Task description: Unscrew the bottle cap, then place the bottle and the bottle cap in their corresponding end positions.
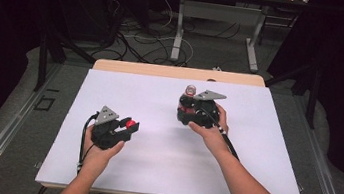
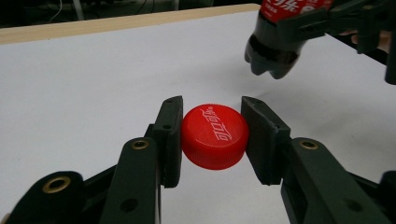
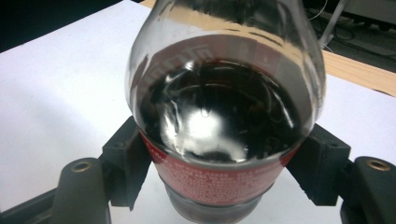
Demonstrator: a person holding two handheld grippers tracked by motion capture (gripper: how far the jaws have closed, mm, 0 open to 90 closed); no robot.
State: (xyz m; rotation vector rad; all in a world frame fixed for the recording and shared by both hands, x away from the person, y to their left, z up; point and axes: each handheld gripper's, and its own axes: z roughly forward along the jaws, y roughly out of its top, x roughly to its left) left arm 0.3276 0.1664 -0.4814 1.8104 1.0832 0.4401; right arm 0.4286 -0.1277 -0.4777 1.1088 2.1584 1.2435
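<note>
A red bottle cap [image 2: 215, 135] with white lettering sits clamped between the pads of my left gripper [image 2: 212, 140], low over the white sheet. In the high view that cap [image 1: 130, 123] and left gripper [image 1: 129, 125] are left of centre. My right gripper [image 3: 224, 179] is shut on a cola bottle [image 3: 224, 112] at its red label; dark drink fills the bottle up to the shoulder. From above, the bottle [image 1: 189, 95] stands upright in the right gripper [image 1: 187, 110], its neck uncapped. In the left gripper view the bottle [image 2: 275, 51] hangs at the upper right, base just off the sheet.
The white sheet [image 1: 151, 160] covers most of the table, with a wooden edge [image 1: 178, 71] along the far side. Beyond it, cables [image 1: 142, 40] lie on the floor around the legs of another table [image 1: 179, 27]. Dark frames flank both sides.
</note>
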